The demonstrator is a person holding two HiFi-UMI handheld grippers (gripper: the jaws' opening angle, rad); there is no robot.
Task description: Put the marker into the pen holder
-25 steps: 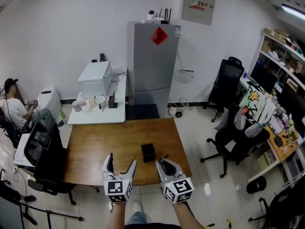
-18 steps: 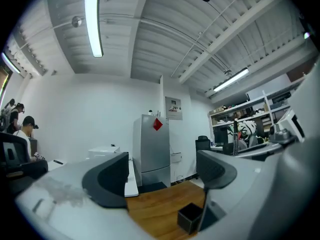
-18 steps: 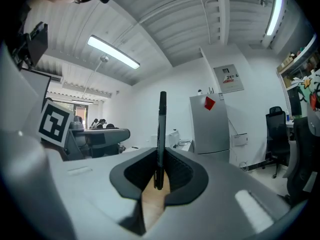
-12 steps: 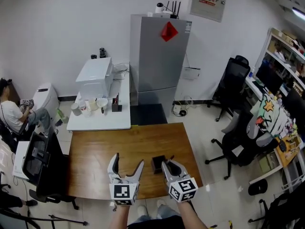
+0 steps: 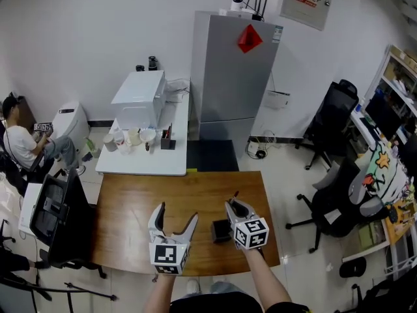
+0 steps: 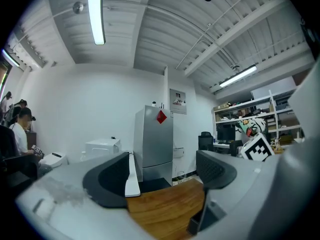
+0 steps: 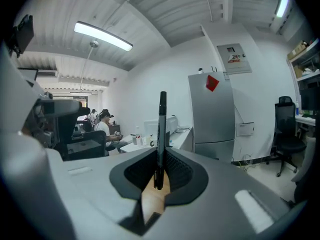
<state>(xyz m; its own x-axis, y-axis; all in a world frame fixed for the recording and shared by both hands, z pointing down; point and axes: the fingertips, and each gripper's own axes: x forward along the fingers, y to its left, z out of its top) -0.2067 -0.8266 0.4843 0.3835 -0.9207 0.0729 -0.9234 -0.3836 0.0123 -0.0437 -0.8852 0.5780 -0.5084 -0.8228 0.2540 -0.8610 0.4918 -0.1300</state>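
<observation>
office room with a tall grey fridge (image 5: 231, 77) at the back, brown wooden table (image 5: 130, 220) up front. small black square pen holder (image 5: 220, 231) sits on it. right gripper (image 5: 234, 205) is just right of the holder, clamped on a thin black marker (image 7: 161, 129) that's standing upright. left gripper (image 5: 177, 212) is left of the holder, jaws apart, nothing between them.

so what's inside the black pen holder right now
Nothing sticks out of the pen holder; its inside is dark and the right gripper covers part. The marker is clamped in that gripper.
</observation>
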